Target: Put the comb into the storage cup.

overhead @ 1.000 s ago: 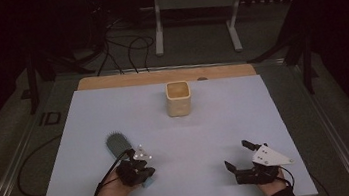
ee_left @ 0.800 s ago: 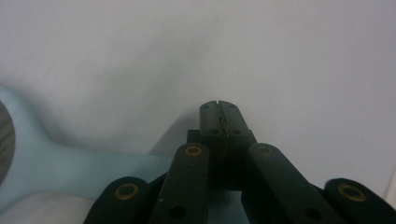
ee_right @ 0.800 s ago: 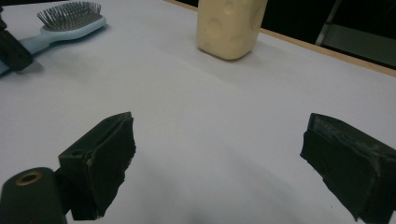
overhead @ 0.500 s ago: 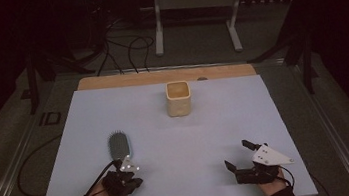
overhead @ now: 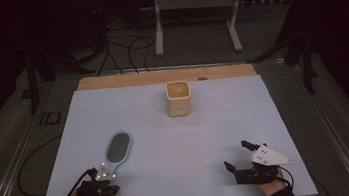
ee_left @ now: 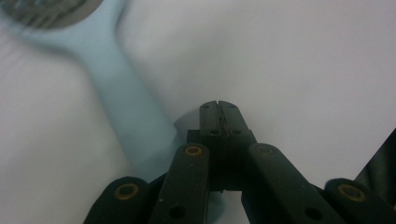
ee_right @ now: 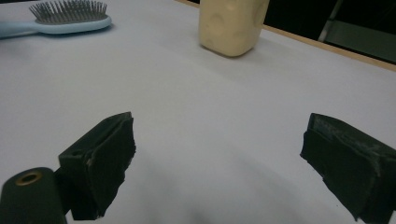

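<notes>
A light blue hairbrush (overhead: 118,149) with dark bristles lies flat on the white table, head pointing away from me. My left gripper (overhead: 106,180) sits at the handle's near end. In the left gripper view its jaws (ee_left: 219,111) are pressed shut with nothing between them, and the handle (ee_left: 126,98) lies just to their left. My right gripper (overhead: 238,155) rests near the front right edge, open and empty, with its pads (ee_right: 100,154) wide apart. A cream square cup (overhead: 178,98) stands upright at the far middle, also seen as the cup (ee_right: 231,23) beside the brush (ee_right: 70,16).
The white mat (overhead: 168,149) covers the table, with a wooden strip (overhead: 160,76) along its far edge. A black cable (overhead: 30,166) trails off the left side. A metal stand (overhead: 193,20) and cables are on the dark floor beyond.
My left gripper has pulled back toward the near left corner, off the brush handle. The brush stays on the table. The right gripper has not moved.
</notes>
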`<state>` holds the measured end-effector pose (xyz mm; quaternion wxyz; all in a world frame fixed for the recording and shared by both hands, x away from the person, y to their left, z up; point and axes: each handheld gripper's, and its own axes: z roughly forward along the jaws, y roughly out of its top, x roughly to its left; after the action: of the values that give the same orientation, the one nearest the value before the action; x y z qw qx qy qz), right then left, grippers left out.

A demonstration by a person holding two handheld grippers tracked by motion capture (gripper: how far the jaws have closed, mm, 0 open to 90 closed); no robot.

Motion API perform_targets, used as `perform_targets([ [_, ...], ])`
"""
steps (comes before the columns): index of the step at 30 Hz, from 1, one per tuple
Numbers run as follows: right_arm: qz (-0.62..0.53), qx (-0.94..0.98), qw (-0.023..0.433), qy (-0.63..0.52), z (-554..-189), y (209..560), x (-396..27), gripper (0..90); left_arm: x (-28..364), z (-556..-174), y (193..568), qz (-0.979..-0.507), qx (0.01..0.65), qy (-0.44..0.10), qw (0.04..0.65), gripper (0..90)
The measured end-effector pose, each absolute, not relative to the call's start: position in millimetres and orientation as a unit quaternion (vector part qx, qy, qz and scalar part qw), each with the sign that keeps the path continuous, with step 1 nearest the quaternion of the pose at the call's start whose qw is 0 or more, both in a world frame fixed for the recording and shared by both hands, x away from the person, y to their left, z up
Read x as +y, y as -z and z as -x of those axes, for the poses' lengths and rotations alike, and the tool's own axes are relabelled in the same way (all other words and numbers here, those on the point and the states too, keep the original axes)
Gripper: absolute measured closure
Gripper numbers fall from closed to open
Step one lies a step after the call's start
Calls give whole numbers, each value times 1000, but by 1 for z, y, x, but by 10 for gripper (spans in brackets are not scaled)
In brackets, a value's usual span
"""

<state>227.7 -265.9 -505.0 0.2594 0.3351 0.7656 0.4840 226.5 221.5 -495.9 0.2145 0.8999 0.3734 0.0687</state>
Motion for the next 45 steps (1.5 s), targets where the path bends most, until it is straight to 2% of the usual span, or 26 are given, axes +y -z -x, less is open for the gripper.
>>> perform_targets([
  [19, -332, 769, 257, -482, -227, 506, -264, 90, 271, -237, 489, -886, 417, -97, 176, 897],
  [31, -333, 770, 258, -480, -227, 506, -264, 90, 287, -245, 487, -881, 433, -113, 151, 896],
  [45, -331, 770, 258, -481, -228, 506, -264, 90, 288, -245, 450, -884, 407, -99, 208, 895],
])
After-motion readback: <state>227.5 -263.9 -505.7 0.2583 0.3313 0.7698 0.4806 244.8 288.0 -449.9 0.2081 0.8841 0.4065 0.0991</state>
